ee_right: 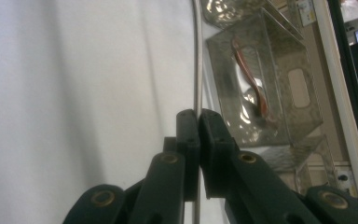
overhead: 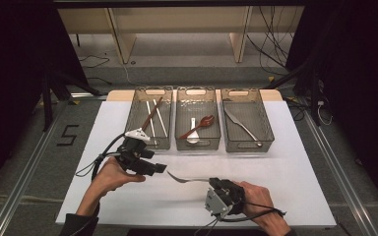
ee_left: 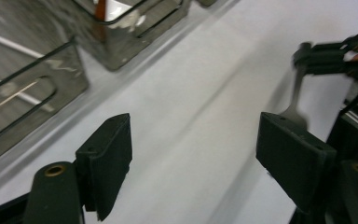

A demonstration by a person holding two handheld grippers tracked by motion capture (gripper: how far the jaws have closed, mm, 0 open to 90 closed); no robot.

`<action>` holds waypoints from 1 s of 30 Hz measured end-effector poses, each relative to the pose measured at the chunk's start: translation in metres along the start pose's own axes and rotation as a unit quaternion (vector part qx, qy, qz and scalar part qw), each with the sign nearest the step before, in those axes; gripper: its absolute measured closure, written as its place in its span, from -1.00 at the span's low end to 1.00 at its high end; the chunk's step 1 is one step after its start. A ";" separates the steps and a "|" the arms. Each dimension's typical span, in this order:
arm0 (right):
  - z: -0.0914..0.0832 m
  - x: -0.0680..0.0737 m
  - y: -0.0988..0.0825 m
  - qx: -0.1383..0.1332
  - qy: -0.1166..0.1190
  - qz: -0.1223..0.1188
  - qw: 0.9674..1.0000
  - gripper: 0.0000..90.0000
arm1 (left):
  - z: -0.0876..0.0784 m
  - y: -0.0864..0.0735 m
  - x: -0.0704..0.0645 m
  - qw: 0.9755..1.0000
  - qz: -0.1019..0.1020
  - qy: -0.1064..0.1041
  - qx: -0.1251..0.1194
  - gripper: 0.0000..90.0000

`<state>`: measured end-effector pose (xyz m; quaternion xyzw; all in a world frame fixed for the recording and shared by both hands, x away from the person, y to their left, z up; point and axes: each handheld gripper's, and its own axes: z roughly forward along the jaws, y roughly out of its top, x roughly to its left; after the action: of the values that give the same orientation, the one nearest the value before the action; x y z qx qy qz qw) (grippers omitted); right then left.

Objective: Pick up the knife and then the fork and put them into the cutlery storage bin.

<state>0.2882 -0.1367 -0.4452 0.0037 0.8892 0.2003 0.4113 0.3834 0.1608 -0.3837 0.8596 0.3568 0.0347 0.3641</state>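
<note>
A slim metal utensil (overhead: 184, 179) hangs just above the white tabletop (overhead: 285, 172), its curved head pointing left. My right gripper (overhead: 211, 182) is shut on its handle; in the right gripper view the thin handle (ee_right: 196, 70) runs up from between the closed jaws (ee_right: 199, 116). My left gripper (overhead: 161, 168) stands open just left of the utensil's head, holding nothing. In the left gripper view its jaws (ee_left: 196, 144) are wide apart. The utensil (ee_left: 297, 95) passes behind the right-hand jaw, with the other gripper (ee_left: 331, 53) gripping it farther off.
Three clear bins stand in a row at the back of the table. The left bin (overhead: 153, 90) holds chopsticks (overhead: 153, 114). The middle bin (overhead: 197, 90) holds a red spoon (overhead: 201, 124) and a white one. The right bin (overhead: 239, 91) holds a metal knife (overhead: 242, 126).
</note>
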 end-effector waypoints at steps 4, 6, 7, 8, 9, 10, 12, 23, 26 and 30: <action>-0.006 -0.010 -0.011 0.008 -0.012 0.016 1.000 0.95 | -0.007 -0.005 0.010 1.000 -0.020 0.011 -0.020 -0.45; -0.009 -0.018 -0.018 0.012 -0.018 0.021 1.000 0.95 | -0.008 -0.009 0.014 0.999 -0.026 0.015 -0.023 -0.47; -0.010 -0.022 -0.021 0.015 -0.023 0.032 0.999 0.95 | -0.009 -0.011 0.014 0.999 -0.028 0.017 -0.025 -0.47; -0.012 -0.025 -0.024 0.018 -0.028 0.046 0.998 0.95 | -0.009 -0.014 0.015 0.999 -0.029 0.019 -0.029 -0.47; -0.013 -0.030 -0.027 0.019 -0.031 0.053 0.998 0.95 | -0.010 -0.016 0.016 0.999 -0.031 0.021 -0.029 -0.48; -0.014 -0.035 -0.030 0.019 -0.034 0.057 0.998 0.95 | -0.010 -0.018 0.017 0.999 -0.032 0.022 -0.028 -0.49; -0.016 -0.045 -0.035 0.025 -0.037 0.079 0.996 0.95 | -0.010 -0.023 0.017 0.998 -0.036 0.025 -0.036 -0.51; -0.016 -0.098 -0.054 0.021 -0.030 0.224 0.974 0.95 | -0.010 -0.044 0.018 0.995 -0.045 0.039 -0.079 -0.55; -0.013 -0.113 -0.058 0.016 -0.018 0.271 0.962 0.95 | -0.008 -0.049 0.016 0.994 -0.045 0.040 -0.089 -0.56; -0.007 -0.132 -0.064 0.015 -0.006 0.324 0.946 0.95 | -0.004 -0.054 0.015 0.993 -0.049 0.039 -0.101 -0.57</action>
<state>0.3807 -0.2203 -0.3680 0.2993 0.8402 0.3095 0.3298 0.3611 0.1988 -0.4191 0.7977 0.4071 0.0868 0.4363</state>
